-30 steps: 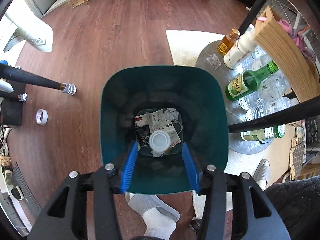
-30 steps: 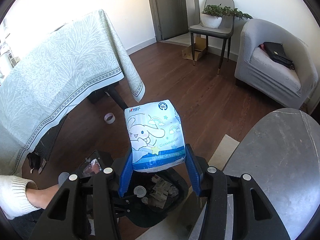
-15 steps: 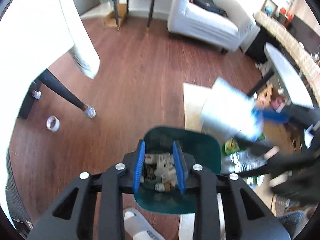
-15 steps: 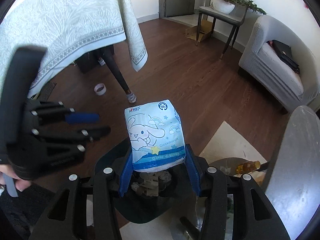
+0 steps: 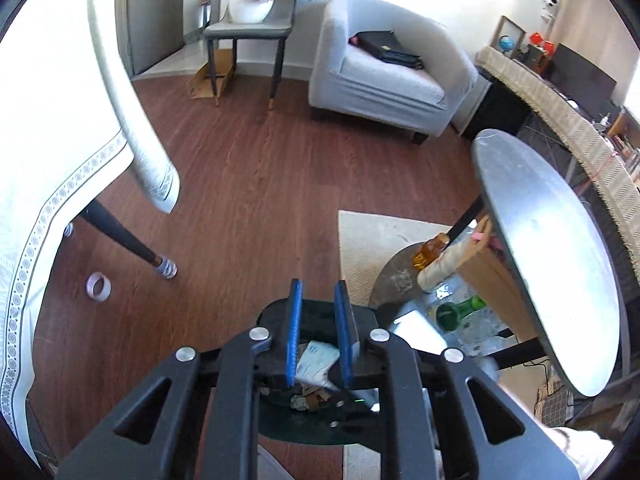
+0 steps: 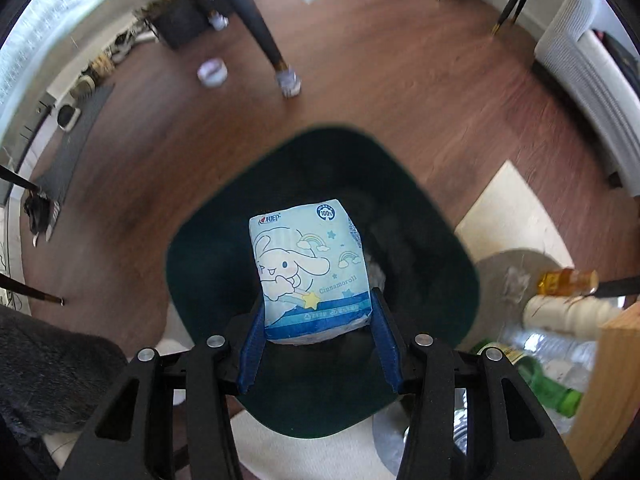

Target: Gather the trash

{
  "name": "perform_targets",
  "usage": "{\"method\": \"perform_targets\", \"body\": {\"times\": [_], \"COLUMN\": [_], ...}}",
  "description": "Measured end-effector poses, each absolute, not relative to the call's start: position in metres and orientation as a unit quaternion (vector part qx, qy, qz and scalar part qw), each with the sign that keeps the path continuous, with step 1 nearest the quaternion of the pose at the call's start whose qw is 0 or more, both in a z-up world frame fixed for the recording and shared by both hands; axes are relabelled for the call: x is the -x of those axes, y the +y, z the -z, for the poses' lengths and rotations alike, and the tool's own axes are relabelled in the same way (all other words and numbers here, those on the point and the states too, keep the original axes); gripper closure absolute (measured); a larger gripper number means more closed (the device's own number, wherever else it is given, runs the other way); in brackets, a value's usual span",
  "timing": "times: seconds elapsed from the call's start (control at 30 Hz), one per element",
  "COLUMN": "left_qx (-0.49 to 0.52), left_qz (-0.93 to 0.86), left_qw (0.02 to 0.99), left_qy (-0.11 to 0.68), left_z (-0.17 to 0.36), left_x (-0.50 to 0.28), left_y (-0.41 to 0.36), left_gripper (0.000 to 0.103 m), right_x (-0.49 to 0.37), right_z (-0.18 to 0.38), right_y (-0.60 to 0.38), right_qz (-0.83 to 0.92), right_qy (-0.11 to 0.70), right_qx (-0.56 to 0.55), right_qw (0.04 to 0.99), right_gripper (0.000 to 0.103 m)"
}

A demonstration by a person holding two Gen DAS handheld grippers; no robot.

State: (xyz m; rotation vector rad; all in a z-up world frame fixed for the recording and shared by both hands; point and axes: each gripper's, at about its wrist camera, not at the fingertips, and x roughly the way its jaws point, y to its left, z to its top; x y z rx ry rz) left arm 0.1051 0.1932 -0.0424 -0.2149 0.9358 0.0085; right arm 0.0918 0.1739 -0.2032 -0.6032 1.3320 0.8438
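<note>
right gripper (image 6: 318,320): clamped on the pale blue cartoon-print tissue pack (image 6: 308,272), dark green plastic bin (image 6: 436,240) right below | left gripper (image 5: 318,332): jaws just been closing, narrow gap, nothing between, bin beneath

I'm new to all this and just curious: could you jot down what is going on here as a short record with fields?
Job: collecting trash
Right gripper: clamped on a light-blue tissue pack, above the bin's mouth
Left gripper: holds nothing; jaws have just been closing, a narrow gap remains
Bin: dark green, on the wood floor, paper scraps inside
Beside the bin: bottles on a low round shelf
</note>
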Motion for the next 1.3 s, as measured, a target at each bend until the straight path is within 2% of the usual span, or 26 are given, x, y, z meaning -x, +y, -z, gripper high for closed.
{"method": "perform_targets", "body": {"times": [0.37, 0.67, 0.97, 1.2, 1.3], "left_qx": [0.086, 0.076, 0.058, 0.029, 0.016], "left_qz": [0.034, 0.042, 0.044, 0.04, 0.041], "left_qw": [0.898, 0.905, 0.923, 0.938, 0.944], "left_qy": [0.43, 0.417, 0.379, 0.344, 0.326], "left_z": [0.025, 0.015, -0.006, -0.024, -0.037], "left_x": [-0.1, -0.098, -0.094, -0.088, -0.082], "left_y": [0.168, 0.162, 0.157, 0.149, 0.142], "left_gripper": [0.09, 0.09, 0.09, 0.09, 0.09], "right_x": [-0.065, -0.059, -0.062, -0.061, -0.059], "right_z": [0.266, 0.285, 0.241, 0.168, 0.135], "right_y": [0.168, 0.162, 0.152, 0.146, 0.143], "right_qz": [-0.345, -0.338, -0.358, -0.383, -0.391], "right_qy": [0.622, 0.629, 0.602, 0.551, 0.528], "right_qx": [0.335, 0.352, 0.315, 0.281, 0.266], "right_qw": [0.618, 0.605, 0.64, 0.686, 0.706], "right_gripper": [0.053, 0.049, 0.049, 0.064, 0.066]}}
